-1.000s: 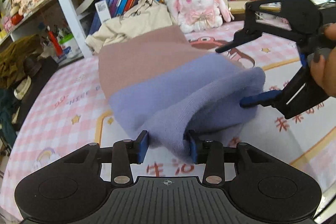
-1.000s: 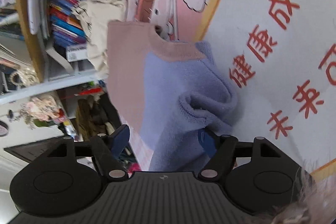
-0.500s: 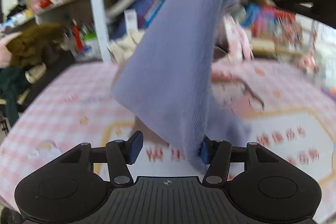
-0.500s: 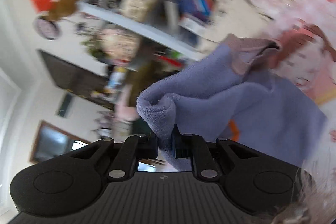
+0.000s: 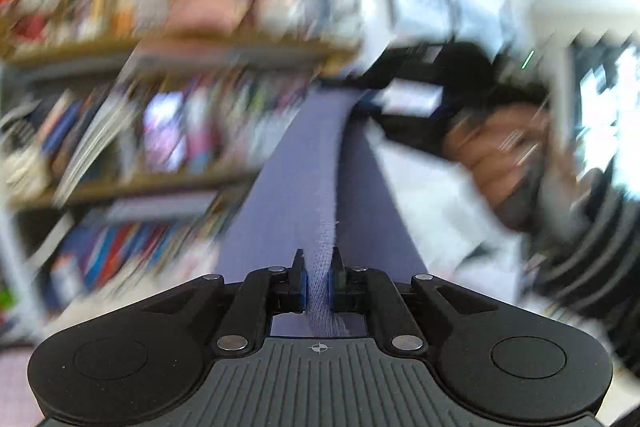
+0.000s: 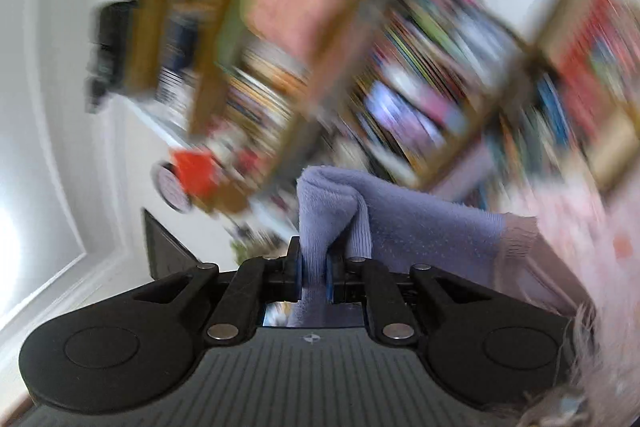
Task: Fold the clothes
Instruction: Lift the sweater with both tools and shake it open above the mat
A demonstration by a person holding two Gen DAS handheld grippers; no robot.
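Note:
A lavender knit garment (image 5: 316, 163) with a pink part (image 6: 516, 247) hangs stretched in the air between both grippers. My left gripper (image 5: 318, 267) is shut on one edge of it. My right gripper (image 6: 314, 263) is shut on a bunched fold (image 6: 328, 203) of it. In the left wrist view the right gripper (image 5: 424, 95) shows at the cloth's far end, held by a hand (image 5: 500, 155). Both views are strongly blurred.
A wooden bookshelf (image 5: 168, 43) full of books fills the background; it also shows in the right wrist view (image 6: 400, 39). White walls (image 6: 52, 67) and a bright window (image 5: 600, 91) lie to the sides. The pink surface (image 6: 580, 211) shows at the right edge.
Both grippers have risen and tilted up, lifting the garment off the table. The left gripper went from open to shut on the cloth. The right stays shut.

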